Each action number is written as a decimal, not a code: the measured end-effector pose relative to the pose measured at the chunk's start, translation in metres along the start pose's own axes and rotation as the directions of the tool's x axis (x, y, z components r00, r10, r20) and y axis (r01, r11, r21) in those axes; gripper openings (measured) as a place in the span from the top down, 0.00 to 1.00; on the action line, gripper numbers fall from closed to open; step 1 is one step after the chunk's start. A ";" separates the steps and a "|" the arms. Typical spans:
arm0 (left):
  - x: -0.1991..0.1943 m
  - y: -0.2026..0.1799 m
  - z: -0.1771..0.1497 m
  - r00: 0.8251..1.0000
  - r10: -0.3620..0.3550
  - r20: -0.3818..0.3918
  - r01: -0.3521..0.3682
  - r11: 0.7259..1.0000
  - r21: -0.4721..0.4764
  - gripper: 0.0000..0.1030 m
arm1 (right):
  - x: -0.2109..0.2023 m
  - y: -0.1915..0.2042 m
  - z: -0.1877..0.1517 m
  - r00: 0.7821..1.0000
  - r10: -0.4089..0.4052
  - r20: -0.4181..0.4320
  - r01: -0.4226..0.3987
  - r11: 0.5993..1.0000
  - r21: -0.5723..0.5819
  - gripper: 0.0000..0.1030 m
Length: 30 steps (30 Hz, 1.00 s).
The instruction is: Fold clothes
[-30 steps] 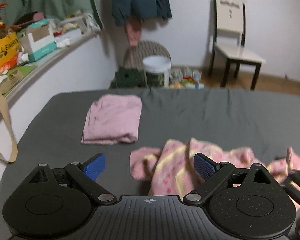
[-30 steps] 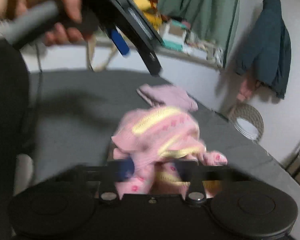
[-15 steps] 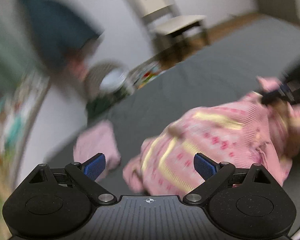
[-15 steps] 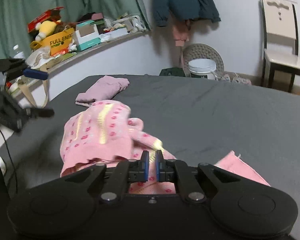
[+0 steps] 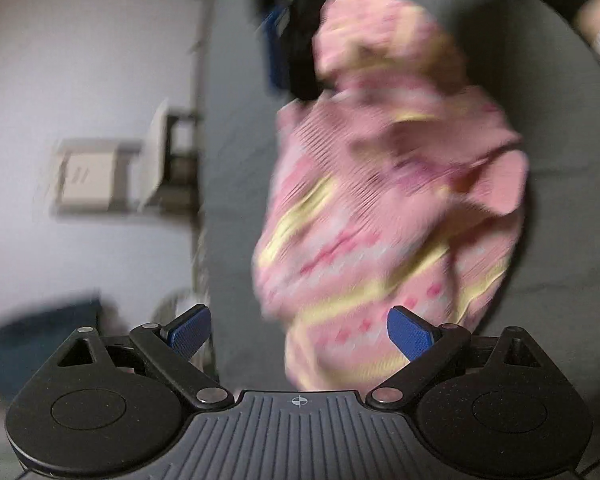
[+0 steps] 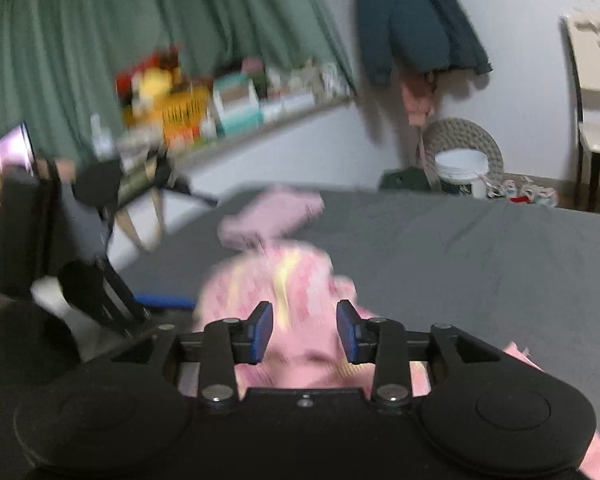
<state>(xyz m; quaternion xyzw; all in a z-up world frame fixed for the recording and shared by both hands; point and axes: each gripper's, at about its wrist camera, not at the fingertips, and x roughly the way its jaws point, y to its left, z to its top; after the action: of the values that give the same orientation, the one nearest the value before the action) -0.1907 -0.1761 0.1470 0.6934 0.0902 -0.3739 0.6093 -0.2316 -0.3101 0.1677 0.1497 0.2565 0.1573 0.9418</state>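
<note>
Left wrist view is badly smeared, but it shows the left gripper (image 5: 298,334) with its jaws spread wide and nothing between them, pointing at the bunched pink sweater (image 5: 384,208) on the grey bed (image 5: 236,80). In the right wrist view the right gripper (image 6: 304,330) stands partly open, its blue pads (image 6: 262,330) on either side of the sweater's near edge; with the blur I cannot tell whether cloth touches them, but they do not look clamped on it. A folded pink garment (image 6: 272,216) already lies further up the bed, so this reads as the start of the second piece: finding holds before spreading it. Next, each gripper probably needs a single-layer edge, such as a hem or shoulder, well apart, so the sweater can be lifted and laid flat.
</note>
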 end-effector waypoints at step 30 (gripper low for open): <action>-0.405 0.322 0.159 0.691 0.520 0.502 -0.273 0.831 -0.485 0.07 | -0.447 0.127 0.248 0.540 -0.406 0.737 0.534 0.842 0.072 0.14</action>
<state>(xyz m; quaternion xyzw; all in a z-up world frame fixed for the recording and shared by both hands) -0.3536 -0.2646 0.6554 0.4063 -0.1989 -0.4106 0.7917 -0.4939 -0.4118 0.6126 0.0481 -0.1222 -0.1545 0.9792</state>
